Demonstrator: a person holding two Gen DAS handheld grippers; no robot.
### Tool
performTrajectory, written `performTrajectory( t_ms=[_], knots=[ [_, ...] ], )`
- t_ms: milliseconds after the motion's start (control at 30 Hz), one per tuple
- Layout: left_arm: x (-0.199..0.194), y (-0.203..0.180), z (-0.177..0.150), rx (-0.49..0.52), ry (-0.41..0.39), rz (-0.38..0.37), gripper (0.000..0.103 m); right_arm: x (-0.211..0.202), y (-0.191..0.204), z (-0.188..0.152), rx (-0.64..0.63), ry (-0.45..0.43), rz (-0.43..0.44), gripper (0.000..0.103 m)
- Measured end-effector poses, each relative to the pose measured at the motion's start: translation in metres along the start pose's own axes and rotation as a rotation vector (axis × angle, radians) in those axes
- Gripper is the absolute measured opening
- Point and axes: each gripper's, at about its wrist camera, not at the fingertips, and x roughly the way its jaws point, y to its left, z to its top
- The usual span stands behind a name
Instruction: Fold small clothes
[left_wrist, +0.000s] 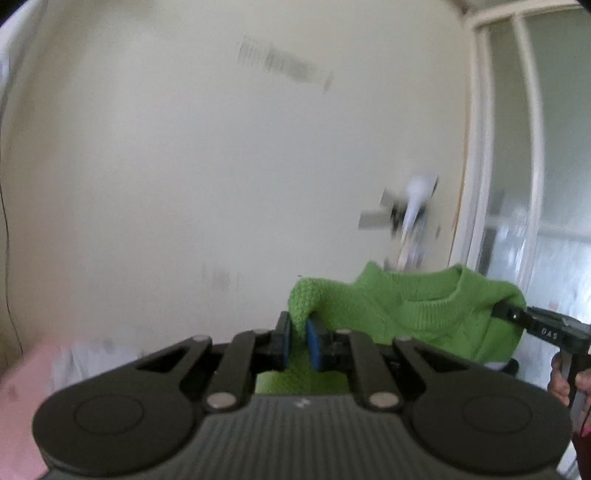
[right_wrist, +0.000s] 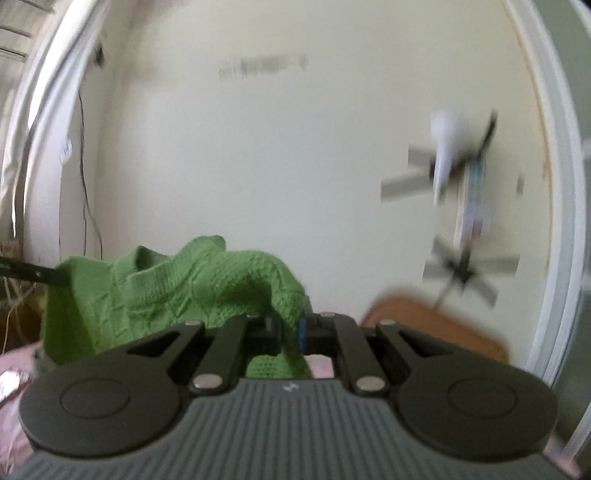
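- Ahead of both sets of jaws I see a cream wall (left_wrist: 221, 166), blurred, with a smeared grey mark high up.
- To the right of my left jaws stands a white-framed glass door (left_wrist: 524, 147); a white frame (right_wrist: 554, 184) also curves down the right edge of the right wrist view.
- The green knitted sweater (left_wrist: 406, 310) hangs in the air, stretched between my two grippers, its ribbed neckline facing me and sagging in the middle.
- My left gripper (left_wrist: 298, 341) is clenched on one shoulder corner of the sweater; the knit bunches over the blue pads (left_wrist: 314, 345) and drapes down between the jaws.
- My right gripper (right_wrist: 291, 330) is clamped on the opposite shoulder corner, with fabric pinched in the narrow gap and hanging below it.
- In the left wrist view the right gripper comes in from the right, its black fingers biting the far edge of the sweater, with a hand (left_wrist: 561, 384) on its handle.
- Beyond the right jaws, low right, lies a brown wooden surface (right_wrist: 436, 325).
- On the wall, right of the jaws, blurred items are taped (right_wrist: 458, 177); I cannot tell what they are.
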Motion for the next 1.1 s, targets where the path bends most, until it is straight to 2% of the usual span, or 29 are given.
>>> performTrajectory(
  t_ms=[133, 267, 367, 467, 567, 667, 767, 833, 867, 933, 967, 1000, 1033, 1067, 1100],
  knots=[
    [-0.046, -0.031, 0.032, 0.058, -0.196, -0.004, 0.009, -0.034, 0.005, 0.051, -0.070, -0.159, -0.041, 0.010],
    [-0.071, -0.056, 0.057, 0.106, -0.330, 0.017, 0.009, -0.063, 0.007, 0.092, -0.131, -0.290, -0.086, 0.010],
    [-0.073, -0.068, 0.071, 0.138, -0.403, 0.031, 0.009, -0.080, 0.006, 0.115, -0.155, -0.358, -0.104, 0.010],
    [-0.062, -0.074, 0.081, 0.178, -0.416, 0.051, 0.009, -0.086, 0.001, 0.129, -0.168, -0.382, -0.115, 0.010],
    [-0.020, -0.069, 0.082, 0.172, -0.328, 0.060, 0.010, -0.067, -0.012, 0.126, -0.147, -0.329, -0.137, 0.010],
    [0.048, -0.053, 0.068, 0.166, -0.202, 0.117, 0.010, -0.022, -0.031, 0.108, -0.098, -0.211, -0.148, 0.010],
    [0.142, -0.027, 0.045, 0.108, -0.061, 0.153, 0.010, 0.042, -0.052, 0.080, -0.057, -0.071, -0.178, 0.010],
    [0.213, -0.013, 0.020, 0.085, 0.027, 0.179, 0.016, 0.099, -0.065, 0.056, -0.036, 0.025, -0.241, 0.012],
    [0.250, -0.008, 0.000, 0.099, 0.117, 0.227, 0.016, 0.136, -0.072, 0.039, -0.032, 0.097, -0.283, 0.015],
    [0.294, -0.005, -0.042, 0.139, 0.323, 0.342, 0.011, 0.194, -0.088, 0.003, -0.026, 0.275, -0.342, 0.023],
    [0.293, -0.004, -0.058, 0.137, 0.355, 0.339, 0.011, 0.212, -0.097, -0.020, -0.026, 0.377, -0.366, 0.027],
    [0.280, -0.002, -0.074, 0.128, 0.355, 0.290, 0.014, 0.215, -0.105, -0.038, -0.001, 0.450, -0.371, 0.027],
    [0.261, 0.001, -0.089, 0.119, 0.353, 0.233, 0.016, 0.207, -0.112, -0.054, 0.043, 0.494, -0.331, 0.030],
    [0.242, 0.003, -0.101, 0.101, 0.361, 0.195, 0.017, 0.189, -0.119, -0.069, 0.092, 0.499, -0.274, 0.037],
    [0.219, 0.007, -0.114, 0.076, 0.381, 0.158, 0.021, 0.168, -0.123, -0.082, 0.125, 0.510, -0.231, 0.041]
  ],
)
